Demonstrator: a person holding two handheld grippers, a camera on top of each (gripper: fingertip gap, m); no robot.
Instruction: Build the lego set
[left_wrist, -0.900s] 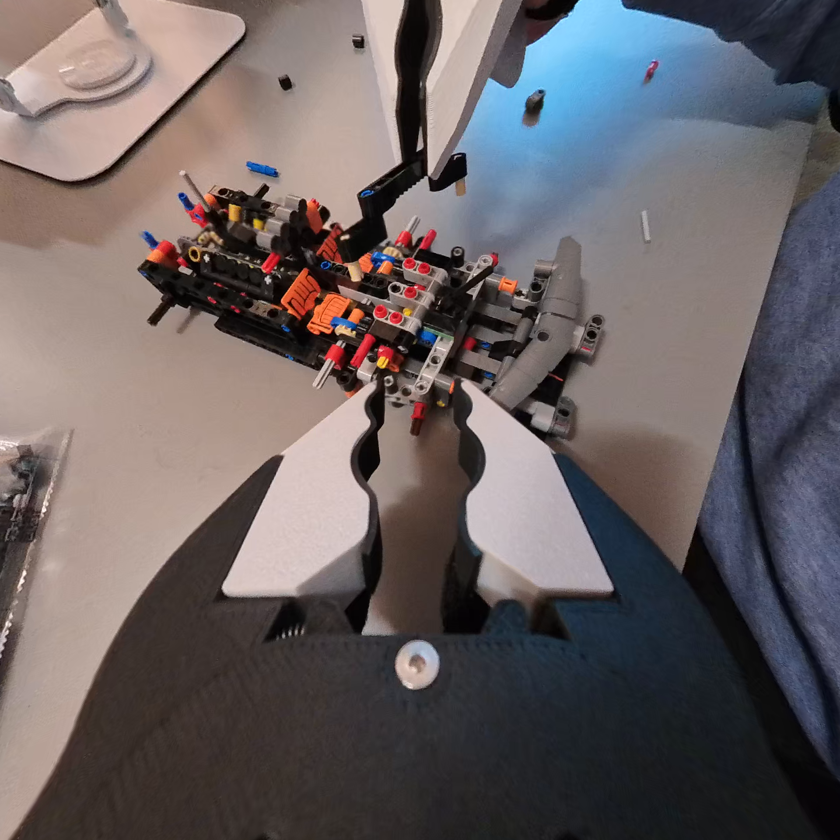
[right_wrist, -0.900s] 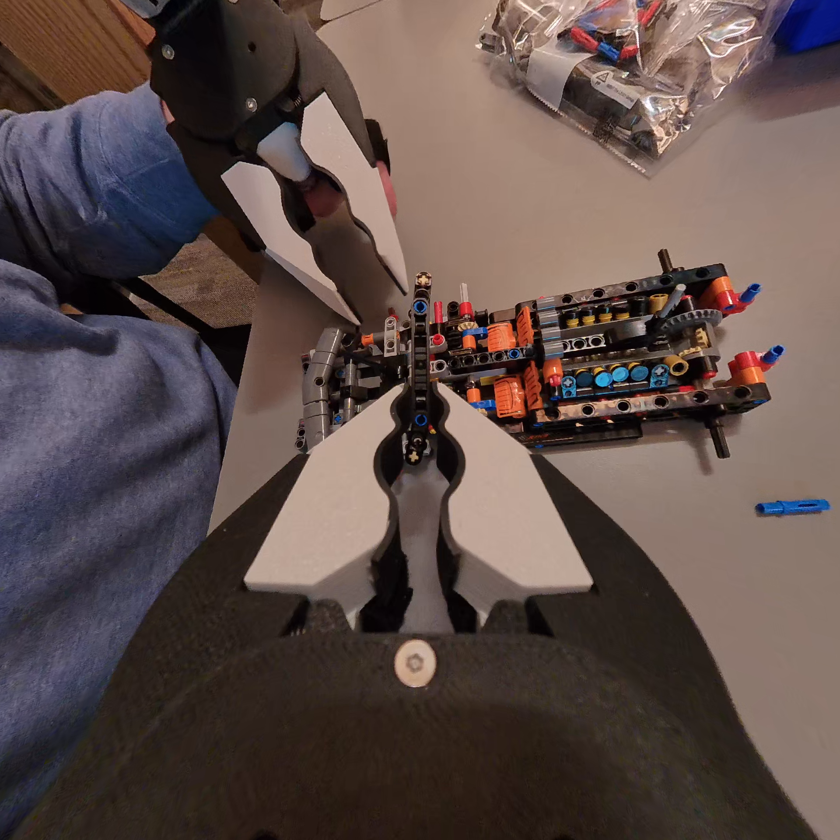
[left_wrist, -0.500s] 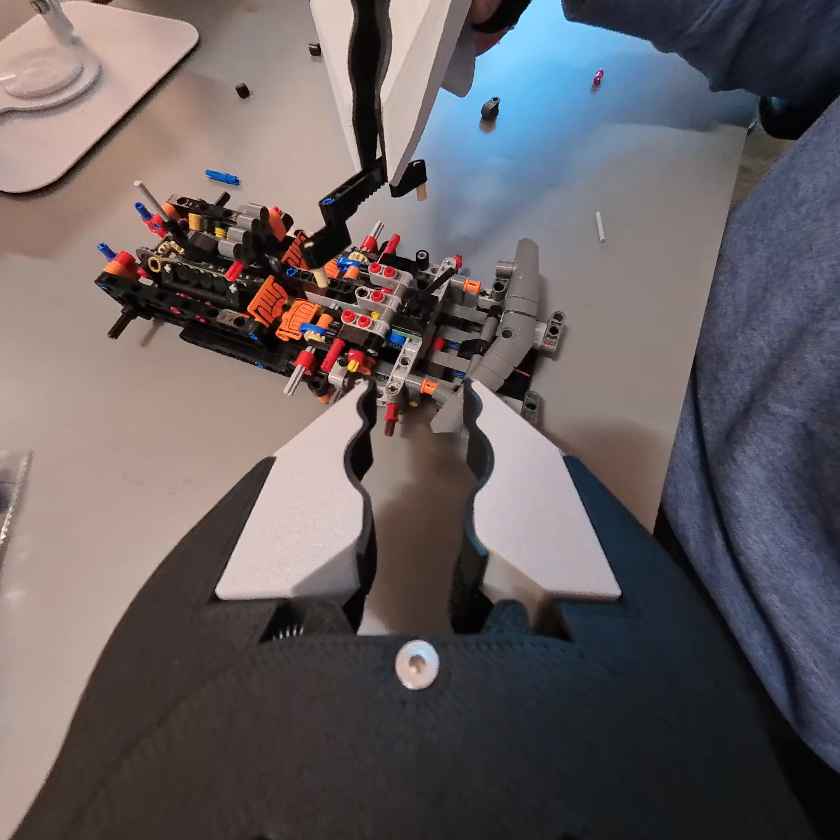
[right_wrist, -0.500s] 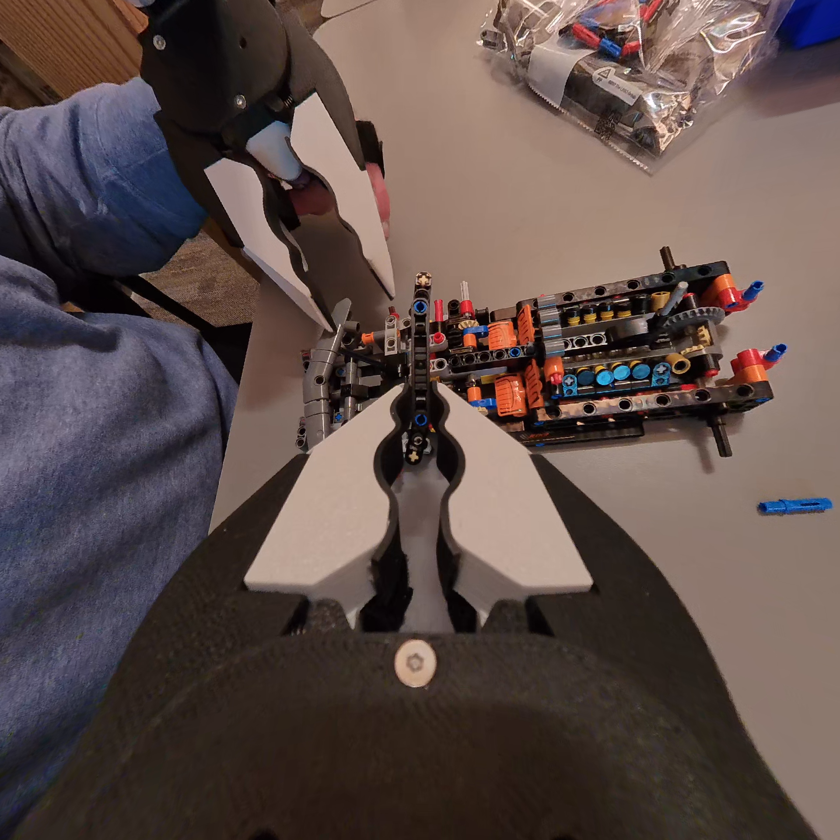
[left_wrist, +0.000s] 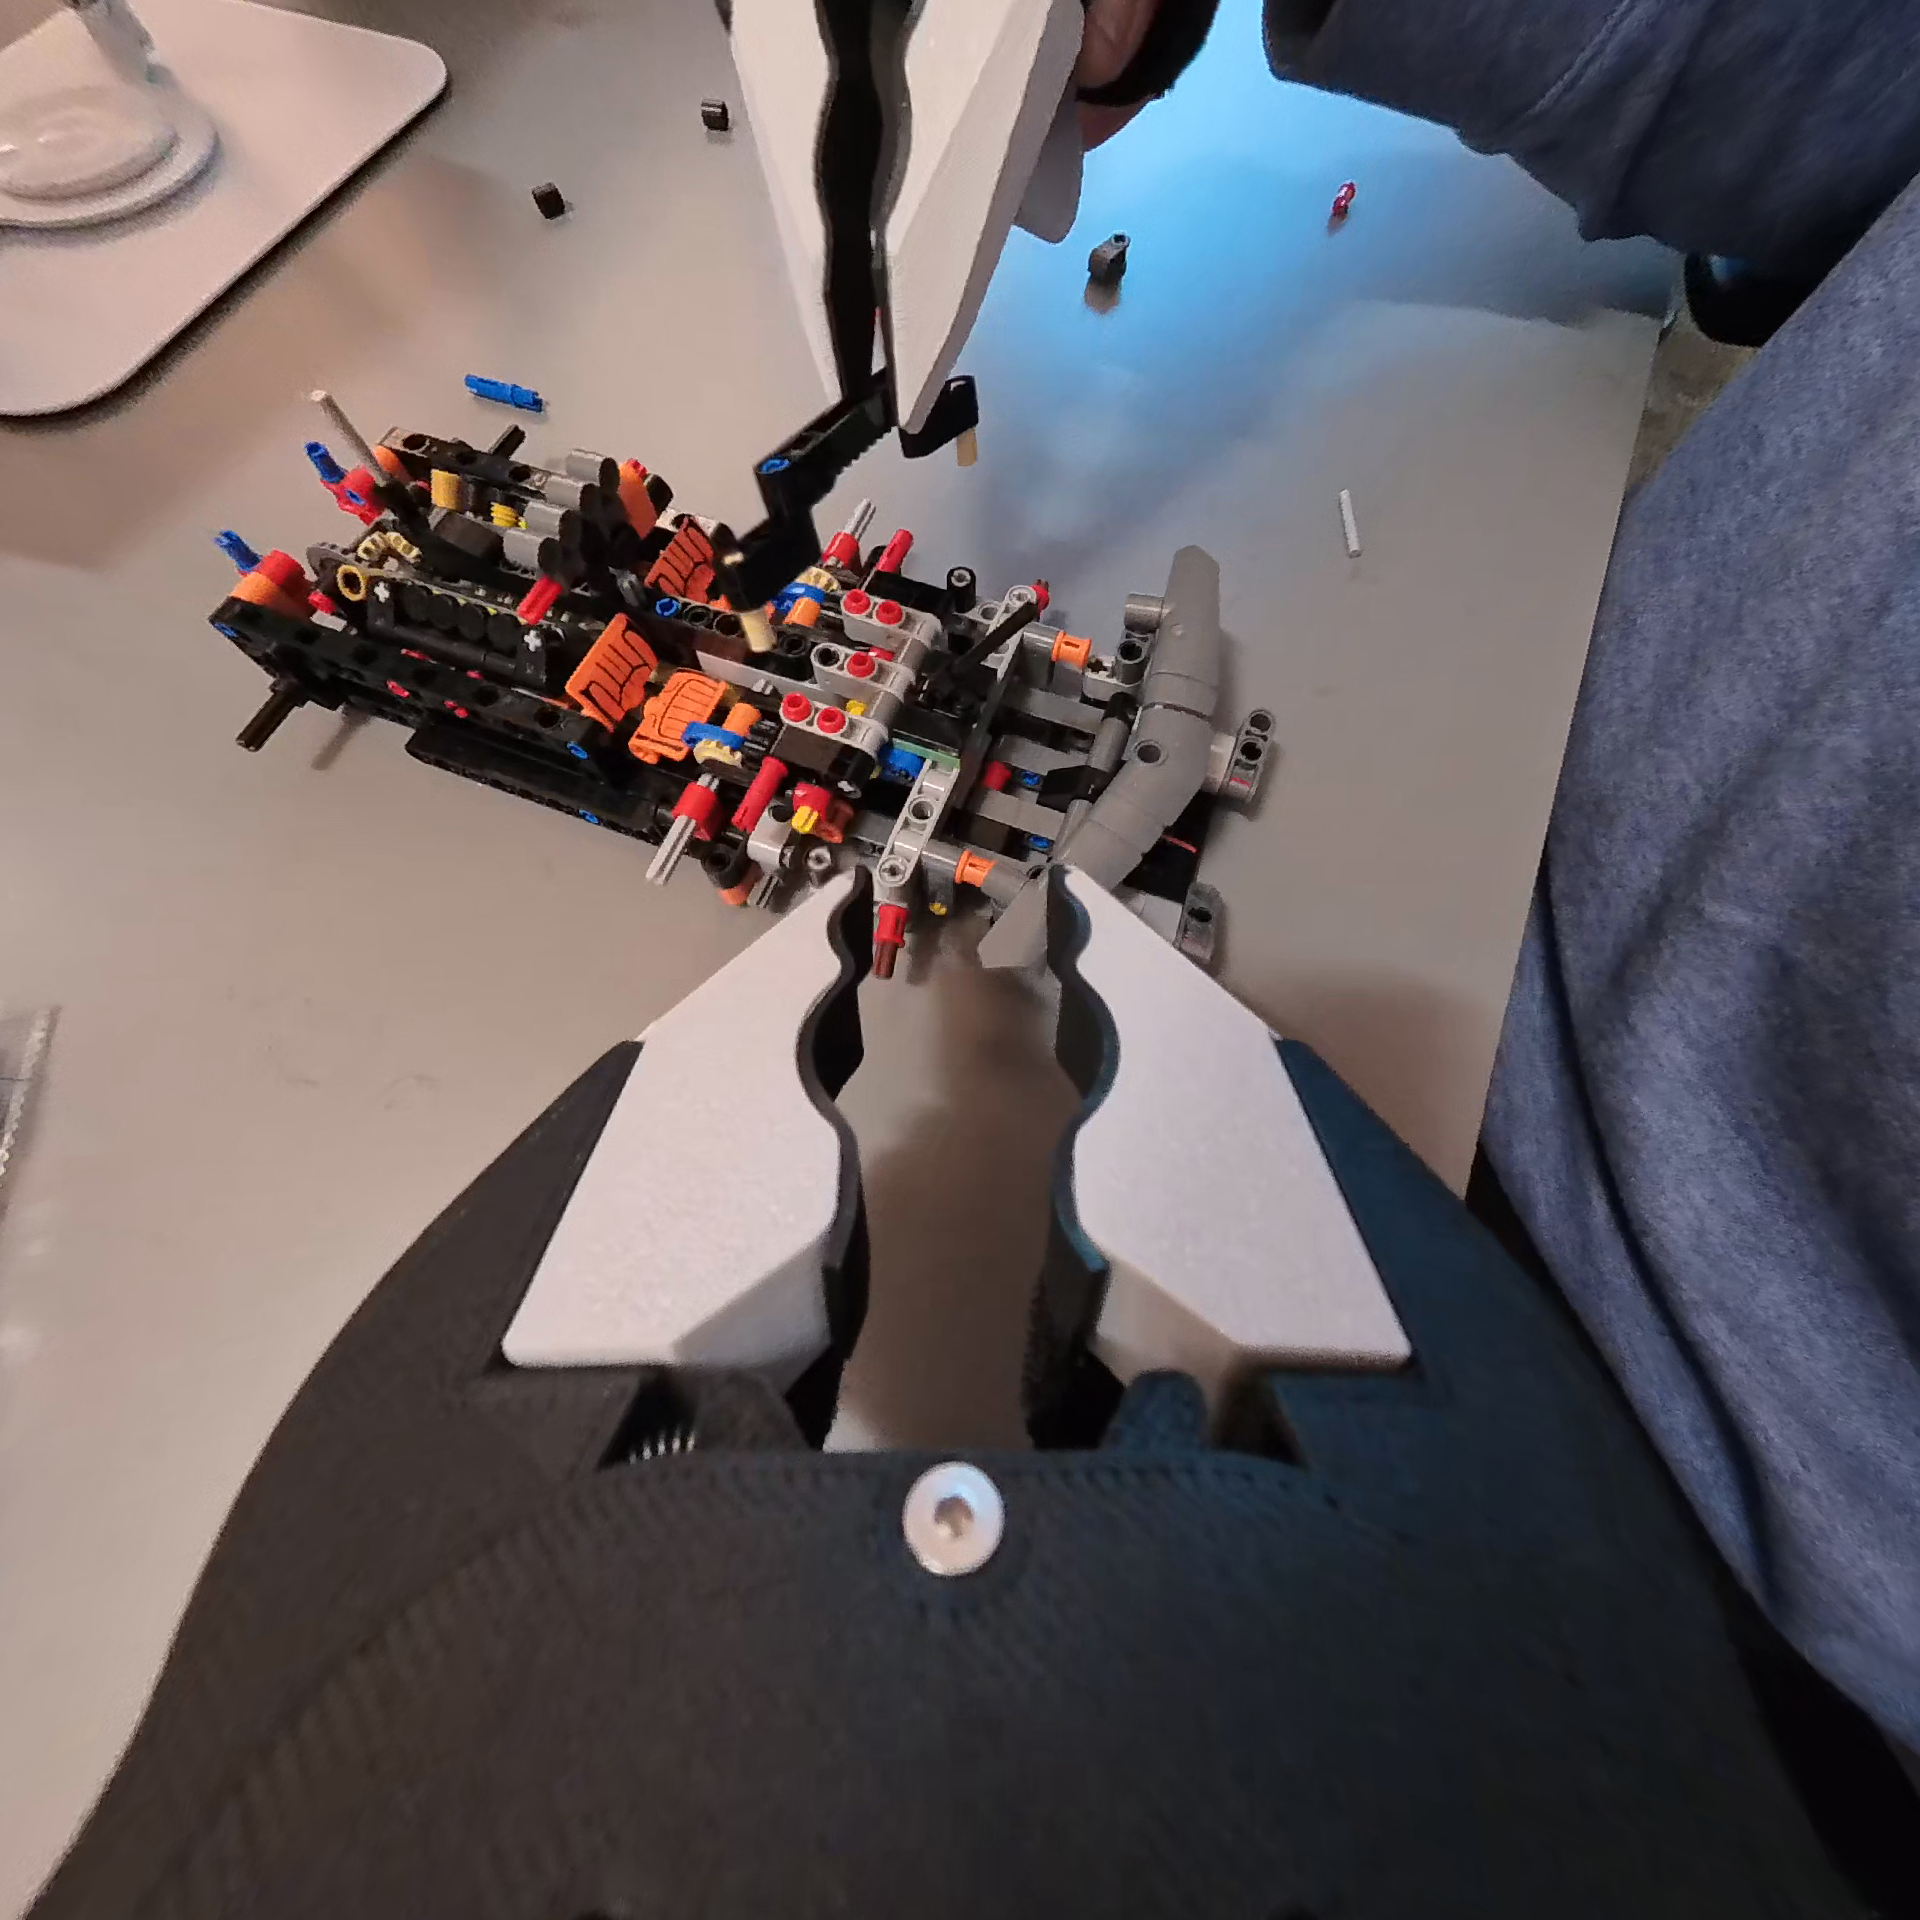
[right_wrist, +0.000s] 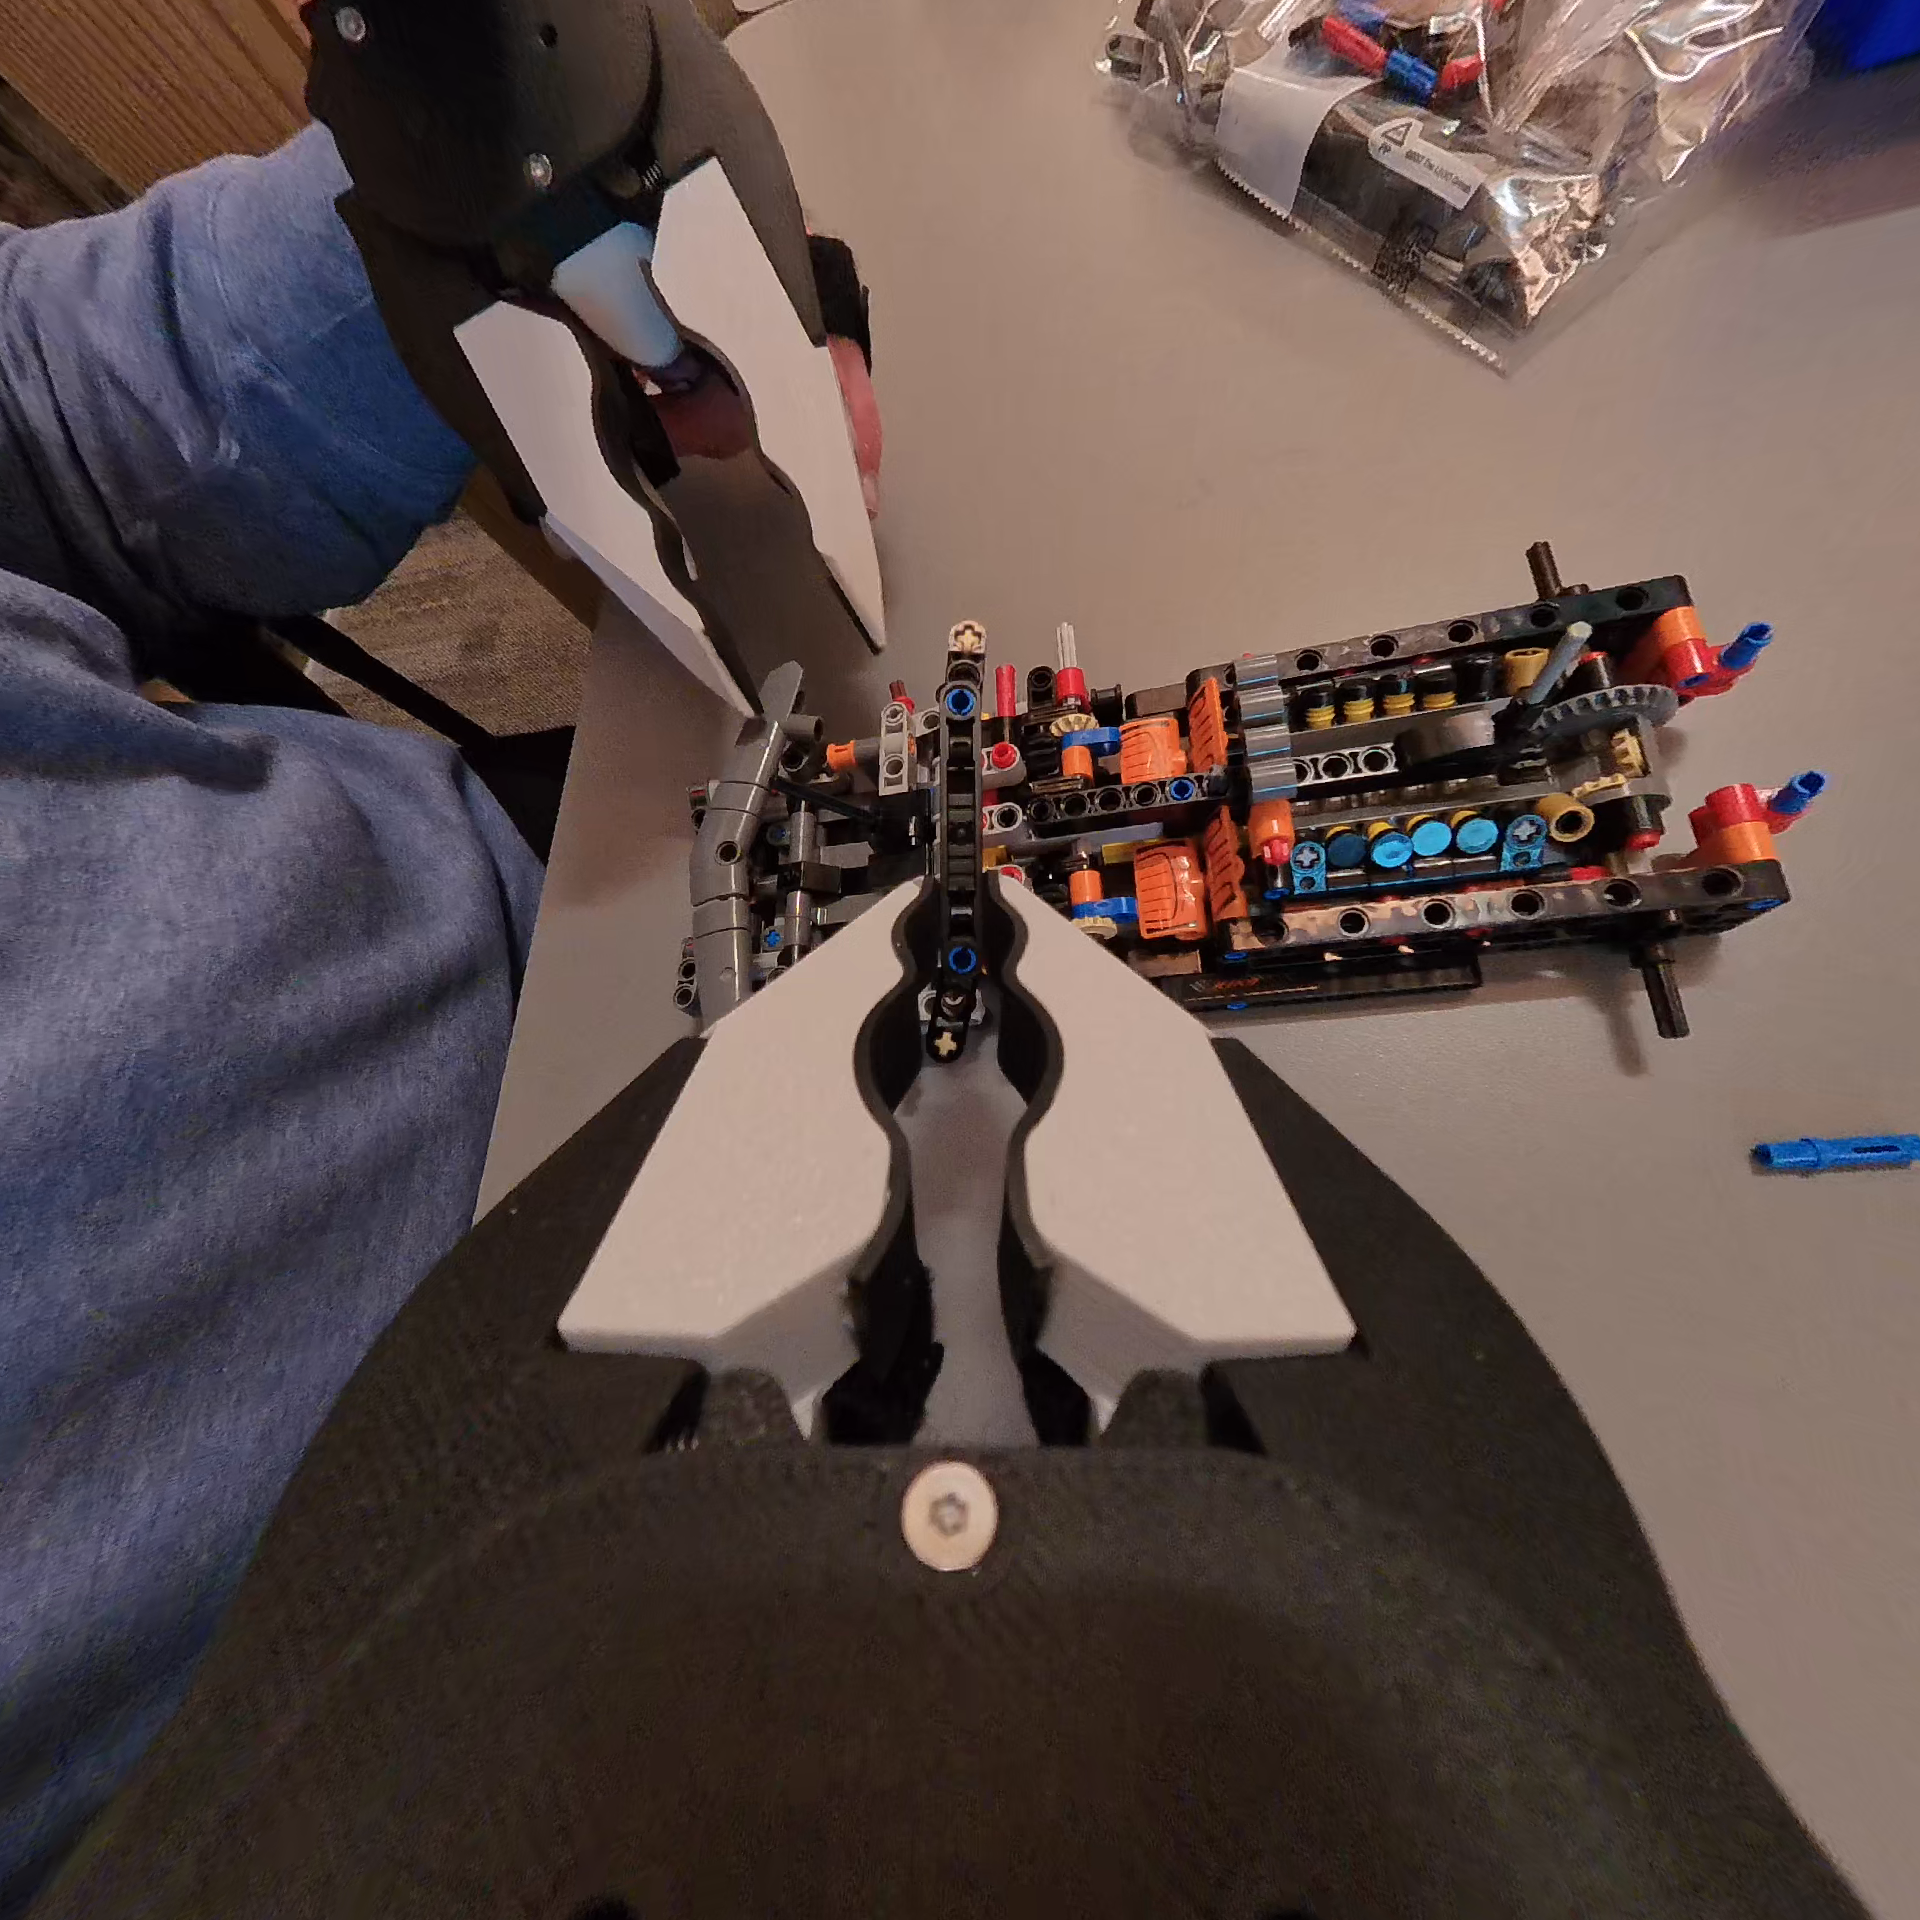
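Fingers of the right gripper (right_wrist: 961, 894) pinching a black beam (right_wrist: 961, 821), those of the left gripper (left_wrist: 951, 914) spread, above the model (left_wrist: 727, 675) on a grey table (left_wrist: 312, 987) beside parts bags (right_wrist: 1455, 156).

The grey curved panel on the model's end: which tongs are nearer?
Left. The left tongs sit open right beside the grey curved panel; the right tongs hold a black beam farther off.

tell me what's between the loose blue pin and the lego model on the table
Nothing: in the right wrist view only bare grey table separates the blue pin from the lego model.
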